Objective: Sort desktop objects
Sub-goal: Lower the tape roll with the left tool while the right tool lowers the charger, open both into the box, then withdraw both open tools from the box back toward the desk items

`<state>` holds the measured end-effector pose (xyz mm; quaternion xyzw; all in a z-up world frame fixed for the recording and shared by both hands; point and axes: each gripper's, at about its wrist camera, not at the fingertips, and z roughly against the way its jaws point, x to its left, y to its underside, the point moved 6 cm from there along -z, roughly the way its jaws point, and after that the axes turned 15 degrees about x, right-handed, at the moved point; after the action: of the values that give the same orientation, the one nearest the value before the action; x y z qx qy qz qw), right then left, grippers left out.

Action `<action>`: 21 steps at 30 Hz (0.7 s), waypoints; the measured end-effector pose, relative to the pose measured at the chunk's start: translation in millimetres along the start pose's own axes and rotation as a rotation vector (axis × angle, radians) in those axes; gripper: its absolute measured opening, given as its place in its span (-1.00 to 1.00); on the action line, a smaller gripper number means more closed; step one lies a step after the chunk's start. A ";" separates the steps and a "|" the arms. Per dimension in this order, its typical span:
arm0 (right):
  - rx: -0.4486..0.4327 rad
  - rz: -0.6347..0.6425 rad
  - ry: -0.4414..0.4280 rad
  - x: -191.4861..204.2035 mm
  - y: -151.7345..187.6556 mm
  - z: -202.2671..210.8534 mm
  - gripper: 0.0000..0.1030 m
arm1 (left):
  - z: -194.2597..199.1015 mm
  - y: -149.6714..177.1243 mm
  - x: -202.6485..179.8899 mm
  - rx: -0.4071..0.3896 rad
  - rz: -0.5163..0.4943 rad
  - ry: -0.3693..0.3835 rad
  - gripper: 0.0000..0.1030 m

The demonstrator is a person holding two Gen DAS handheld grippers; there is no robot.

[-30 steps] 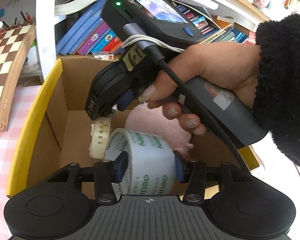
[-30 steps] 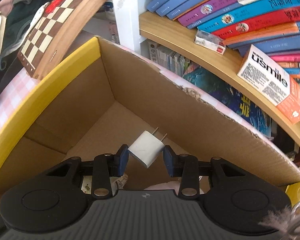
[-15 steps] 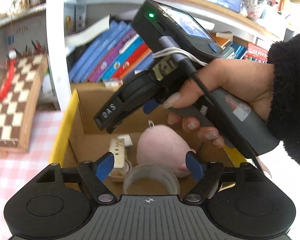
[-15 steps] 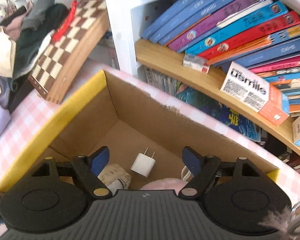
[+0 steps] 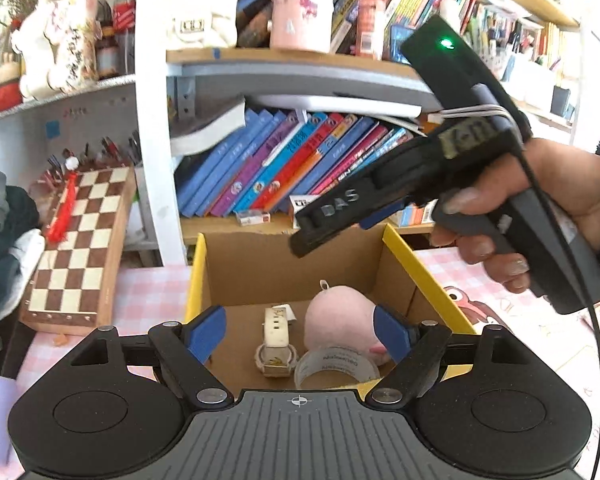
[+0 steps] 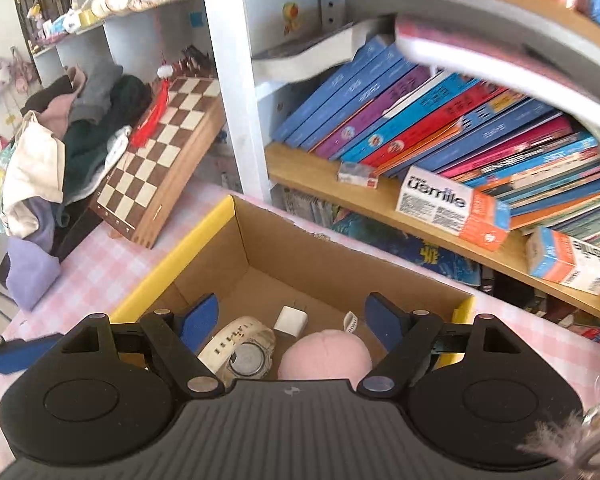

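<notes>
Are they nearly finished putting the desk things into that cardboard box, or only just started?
Well along, it seems. The yellow-edged cardboard box already holds a white wall charger, a cream wristwatch, a round pink plush toy and a clear roll of tape. Nothing is in hand: the left gripper and right gripper are both open and empty above it. What remains on the desk is out of view.

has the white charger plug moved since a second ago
Yes. The white charger plug was held between the right gripper fingers above the cardboard box; now it lies on the box floor beside the watch, gripper open.
</notes>
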<state>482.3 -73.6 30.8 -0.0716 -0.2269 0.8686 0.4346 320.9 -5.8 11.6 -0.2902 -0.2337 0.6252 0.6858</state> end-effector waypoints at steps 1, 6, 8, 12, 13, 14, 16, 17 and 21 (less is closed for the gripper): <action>-0.007 -0.004 0.003 0.5 3.3 5.7 0.55 | 4.0 1.5 1.4 -0.005 -0.002 -0.001 0.63; -0.036 -0.037 0.011 8.1 21.6 29.8 0.56 | 21.7 10.8 8.5 -0.019 -0.003 0.006 0.65; -0.047 -0.049 0.017 11.6 29.4 38.6 0.56 | 28.5 14.0 10.8 -0.020 -0.004 0.014 0.65; -0.066 -0.070 0.035 20.2 47.7 55.1 0.57 | 44.2 19.9 14.6 -0.036 -0.015 0.024 0.66; -0.071 -0.078 0.038 22.0 52.6 59.2 0.57 | 48.1 21.4 15.5 -0.040 -0.018 0.026 0.66; -0.076 -0.086 0.042 23.8 57.6 63.4 0.57 | 52.1 23.0 16.4 -0.045 -0.020 0.029 0.66; -0.085 -0.102 0.046 27.4 68.8 71.2 0.57 | 59.4 27.4 18.3 -0.051 -0.023 0.035 0.69; -0.088 -0.110 0.051 29.2 74.6 74.9 0.57 | 63.1 29.6 19.3 -0.054 -0.025 0.039 0.72; -0.097 -0.135 0.067 36.9 97.7 86.6 0.57 | 74.0 39.0 23.5 -0.055 -0.034 0.046 0.73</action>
<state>361.2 -124.0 65.7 -0.1060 -0.2584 0.8224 0.4956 244.6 27.4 37.1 -0.3195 -0.2399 0.6001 0.6931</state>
